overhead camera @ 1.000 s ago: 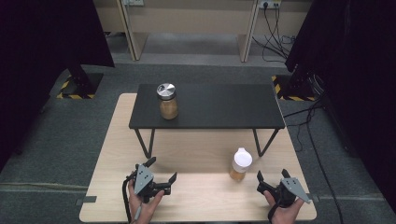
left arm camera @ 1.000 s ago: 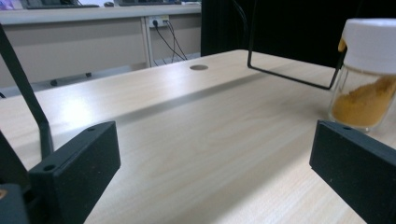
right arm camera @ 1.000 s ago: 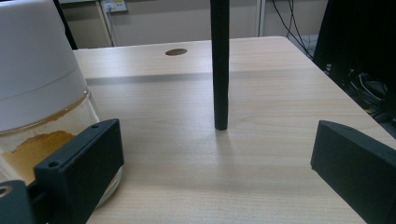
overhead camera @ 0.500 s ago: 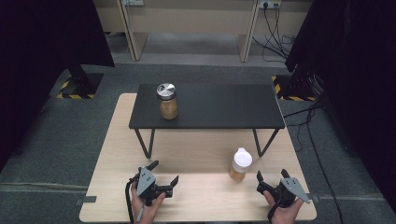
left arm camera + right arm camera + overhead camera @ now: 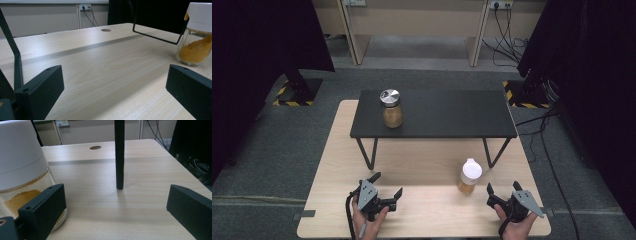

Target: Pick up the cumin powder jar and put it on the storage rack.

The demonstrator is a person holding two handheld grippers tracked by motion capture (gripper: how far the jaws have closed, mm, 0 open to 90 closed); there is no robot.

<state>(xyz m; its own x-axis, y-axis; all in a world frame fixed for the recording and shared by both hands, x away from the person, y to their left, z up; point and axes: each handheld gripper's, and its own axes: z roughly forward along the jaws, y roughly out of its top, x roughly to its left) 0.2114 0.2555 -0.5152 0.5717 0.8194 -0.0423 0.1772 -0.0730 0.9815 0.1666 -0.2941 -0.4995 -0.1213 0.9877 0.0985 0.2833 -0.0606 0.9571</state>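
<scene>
- Left gripper [image 5: 386, 186] sits low over the near edge of the wooden table [image 5: 337, 165], held in a hand, jaws spread wide with bare wood between them.
- Right gripper [image 5: 503, 191] rests near the table's near right corner, jaws also wide apart and holding nothing.
- White-capped jar [image 5: 470, 176] of orange powder stands upright on the wood, just beside the right gripper on its left; in the right gripper view it stands by the left jaw, outside the gap.
- Black shelf [image 5: 447, 115] on thin legs stands across the far half of the table.
- Silver-lidded jar [image 5: 391, 108] stands upright on the shelf's left part.
- Grey floor, dark curtains and wall cables surround the table.
</scene>
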